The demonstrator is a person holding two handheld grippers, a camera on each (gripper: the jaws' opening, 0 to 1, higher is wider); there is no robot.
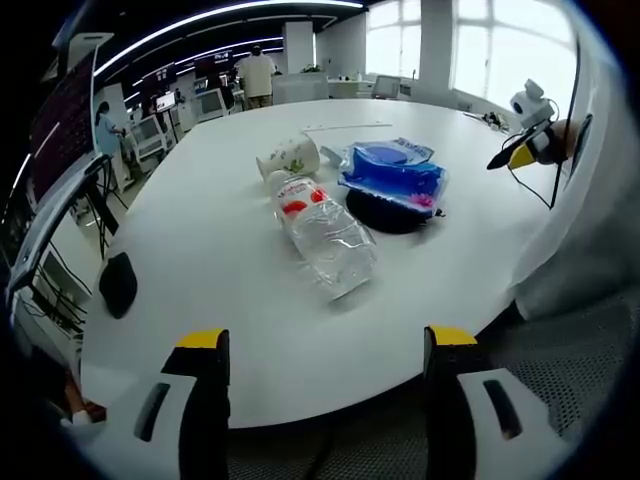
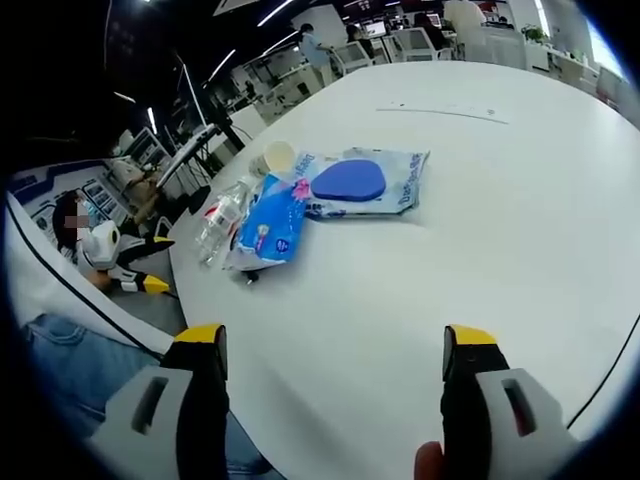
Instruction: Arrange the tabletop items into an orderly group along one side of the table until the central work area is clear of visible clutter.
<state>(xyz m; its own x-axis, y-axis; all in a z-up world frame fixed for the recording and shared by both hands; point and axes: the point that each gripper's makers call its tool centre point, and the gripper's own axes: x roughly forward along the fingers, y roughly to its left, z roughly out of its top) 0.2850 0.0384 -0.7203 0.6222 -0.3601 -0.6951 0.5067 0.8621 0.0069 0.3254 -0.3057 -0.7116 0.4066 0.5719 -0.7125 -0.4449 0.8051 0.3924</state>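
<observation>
Left tongs: the left gripper (image 1: 327, 375) was held wide, nothing between the jaws, hovering off the table edge.
Right tongs: the right gripper (image 2: 333, 378) was spread wide too, empty, over bare tabletop.
Table: a big white round table (image 1: 200, 270).
Clutter: a clear crushed plastic bottle with a red label (image 1: 322, 235) was lying on its side, touching a tipped white paper cup (image 1: 290, 157). Just beside them a blue plastic wipes pack (image 1: 392, 175) was resting on a flat black disc (image 1: 385, 214).
Other pack: a pale blue flat pouch with a dark blue oval (image 2: 362, 182) was seen behind the pile.
Tip: probably the bottle should be grabbed mid-body and squeezed gently, since it looked likely to roll.
</observation>
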